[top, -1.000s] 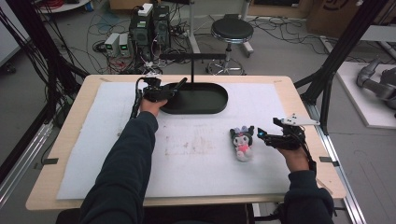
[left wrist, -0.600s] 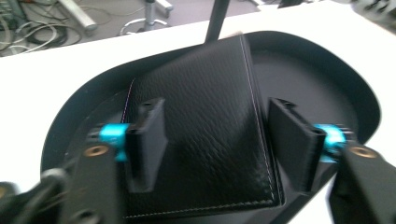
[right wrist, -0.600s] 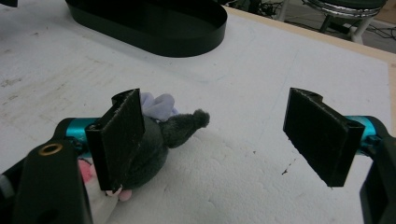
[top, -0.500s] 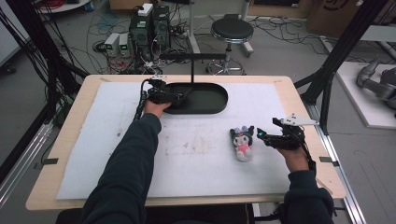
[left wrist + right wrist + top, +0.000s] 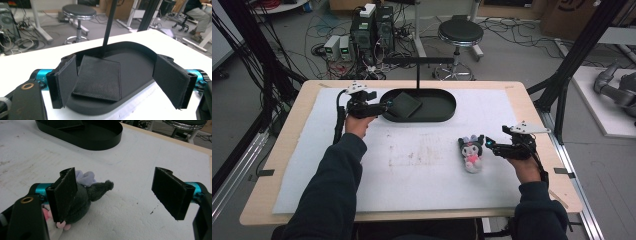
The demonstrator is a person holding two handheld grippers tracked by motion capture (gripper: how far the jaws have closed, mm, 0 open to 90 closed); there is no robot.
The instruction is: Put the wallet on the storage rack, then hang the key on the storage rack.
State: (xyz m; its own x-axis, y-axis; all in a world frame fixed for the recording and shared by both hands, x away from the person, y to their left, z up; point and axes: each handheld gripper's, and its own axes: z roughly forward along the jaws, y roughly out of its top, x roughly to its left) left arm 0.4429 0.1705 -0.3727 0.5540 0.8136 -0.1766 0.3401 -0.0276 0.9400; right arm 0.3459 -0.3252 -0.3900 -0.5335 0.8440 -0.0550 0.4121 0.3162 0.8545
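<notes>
Here, left claw gapes at the black tray.

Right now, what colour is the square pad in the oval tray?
Black, with a fine woven texture. The square pad shows best in the left gripper view, lying in the black oval tray.

Overhead camera looks down past my forearms; my 2 jaw cameras sit close, sharing the black tray.
</notes>
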